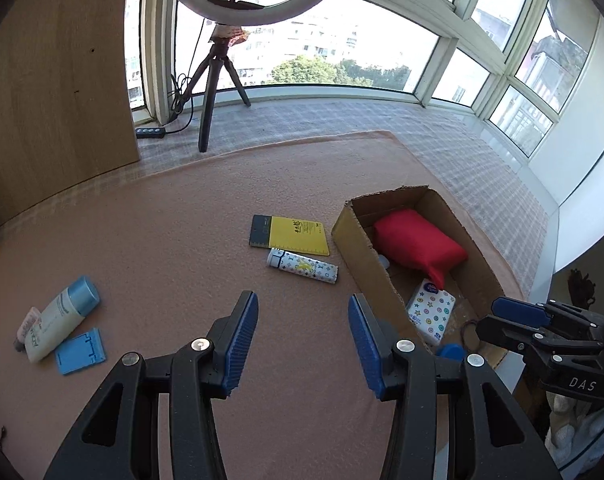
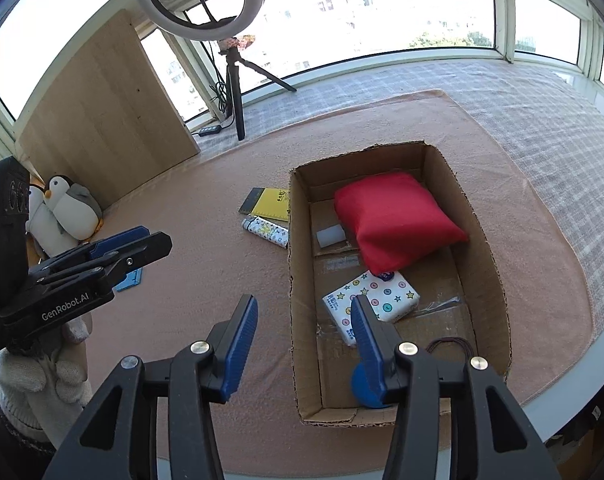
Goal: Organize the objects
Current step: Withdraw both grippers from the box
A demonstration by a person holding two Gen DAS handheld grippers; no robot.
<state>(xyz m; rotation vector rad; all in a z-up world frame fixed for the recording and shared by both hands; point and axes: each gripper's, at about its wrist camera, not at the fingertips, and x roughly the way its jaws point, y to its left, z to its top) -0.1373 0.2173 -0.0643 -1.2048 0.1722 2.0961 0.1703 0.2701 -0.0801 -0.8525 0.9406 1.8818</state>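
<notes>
My left gripper (image 1: pixel 304 300) hangs open and empty over the pink mat (image 1: pixel 161 240). Ahead of it lie a yellow notebook (image 1: pixel 291 236) and a patterned tube (image 1: pixel 302 266). A lotion bottle with a blue cap (image 1: pixel 61 312) and a blue card (image 1: pixel 81 351) lie at the left. My right gripper (image 2: pixel 304 304) is open with nothing held, above the left wall of the cardboard box (image 2: pixel 299 280). Inside the box are a red cushion (image 2: pixel 394 220), a star-patterned tissue pack (image 2: pixel 382 292), a small white block (image 2: pixel 330 236) and a blue round thing (image 2: pixel 362 388), partly hidden by my finger.
A ring light on a tripod (image 2: pixel 235 92) stands at the back by the window, next to a wooden board (image 2: pixel 101 120). Penguin plush toys (image 2: pixel 67 208) sit at the left. A gloved hand (image 2: pixel 45 380) holds the left gripper (image 2: pixel 141 240). The table edge (image 2: pixel 562 392) runs near the box.
</notes>
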